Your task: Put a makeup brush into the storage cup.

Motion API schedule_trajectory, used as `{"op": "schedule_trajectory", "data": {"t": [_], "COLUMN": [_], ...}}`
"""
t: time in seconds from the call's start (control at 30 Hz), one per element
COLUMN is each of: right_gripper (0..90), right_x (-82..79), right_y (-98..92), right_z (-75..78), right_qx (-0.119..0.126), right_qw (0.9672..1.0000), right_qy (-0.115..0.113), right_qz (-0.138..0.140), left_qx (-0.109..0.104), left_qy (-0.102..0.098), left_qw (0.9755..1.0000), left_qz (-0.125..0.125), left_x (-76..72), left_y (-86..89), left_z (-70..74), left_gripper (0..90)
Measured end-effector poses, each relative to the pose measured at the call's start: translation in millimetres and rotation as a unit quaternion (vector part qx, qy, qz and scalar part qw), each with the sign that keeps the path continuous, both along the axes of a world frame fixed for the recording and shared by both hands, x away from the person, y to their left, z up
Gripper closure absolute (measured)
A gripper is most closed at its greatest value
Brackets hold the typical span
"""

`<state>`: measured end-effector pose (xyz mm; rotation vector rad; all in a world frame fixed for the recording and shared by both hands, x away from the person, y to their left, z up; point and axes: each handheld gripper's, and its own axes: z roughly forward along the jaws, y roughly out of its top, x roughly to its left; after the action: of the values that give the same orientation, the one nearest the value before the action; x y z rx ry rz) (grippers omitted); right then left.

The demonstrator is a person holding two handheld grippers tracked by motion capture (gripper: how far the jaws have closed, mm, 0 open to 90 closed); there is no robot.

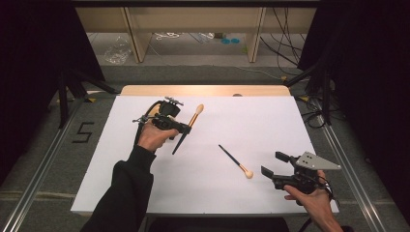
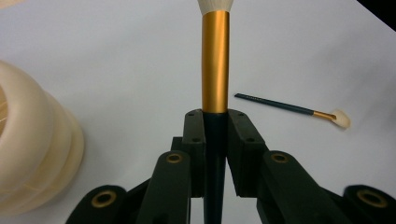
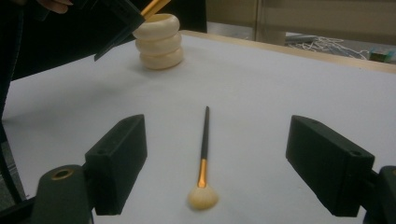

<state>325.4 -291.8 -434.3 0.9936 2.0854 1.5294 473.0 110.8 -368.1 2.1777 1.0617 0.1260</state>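
Note:
My left gripper [image 1: 185,128] is shut on the dark handle of a large makeup brush [image 1: 196,116], held in the air over the back left of the white table top [image 1: 251,121]. In the left gripper view the gold ferrule [image 2: 215,65] rises straight out of the closed jaws, with the pale bristles at the top edge. A cream ringed holder [image 2: 28,154] stands just beside and below it. A small thin brush [image 1: 235,162] lies flat mid-table, bristles toward the person. My right gripper [image 1: 274,163] hovers open at the front right, jaws wide on either side of that small brush [image 3: 203,154] without touching it.
A wooden strip [image 1: 203,90] runs along the table's far edge. Black curtains and stand legs flank both sides. Beyond the small brush in the right gripper view, the cream holder [image 3: 159,41] stands at the far corner, under the left gripper and the large brush's gold ferrule [image 3: 156,5].

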Motion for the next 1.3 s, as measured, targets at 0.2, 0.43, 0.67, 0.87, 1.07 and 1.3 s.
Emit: {"op": "schedule_trajectory", "data": {"t": [0.2,0.43,0.67,0.87,1.07,1.3], "right_gripper": [21.5,21.7,21.8,21.8,21.8,21.8], "right_x": [0.9,0.0,-0.9,0.4,0.1,0.5], "right_y": [0.4,0.0,-1.5,0.0,0.1,0.2], "right_z": [-0.7,-0.2,1.0,-0.9,-0.6,-1.0], "right_qx": [-0.001,0.0,-0.008,0.008,0.006,0.007], "right_qw": [1.0,1.0,1.0,1.0,1.0,1.0], "right_qy": [-0.002,0.0,0.005,-0.004,-0.001,-0.004], "right_qz": [0.002,-0.001,-0.001,0.003,0.003,0.003], "left_qx": [-0.008,-0.028,-0.058,-0.078,-0.097,-0.108], "left_qy": [-0.008,-0.028,-0.052,-0.076,-0.089,-0.105], "left_qw": [0.9999,0.9991,0.9963,0.9924,0.9874,0.9819], "left_qz": [0.001,0.01,0.036,0.058,0.089,0.115], "left_x": [1.2,2.7,5.7,6.0,9.5,15.9], "left_y": [1.9,5.4,13.0,20.2,31.3,41.3], "left_z": [3.2,13.0,20.6,28.9,31.5,30.7], "left_gripper": [78.5,78.5,78.5,78.5,78.5,78.5]}}
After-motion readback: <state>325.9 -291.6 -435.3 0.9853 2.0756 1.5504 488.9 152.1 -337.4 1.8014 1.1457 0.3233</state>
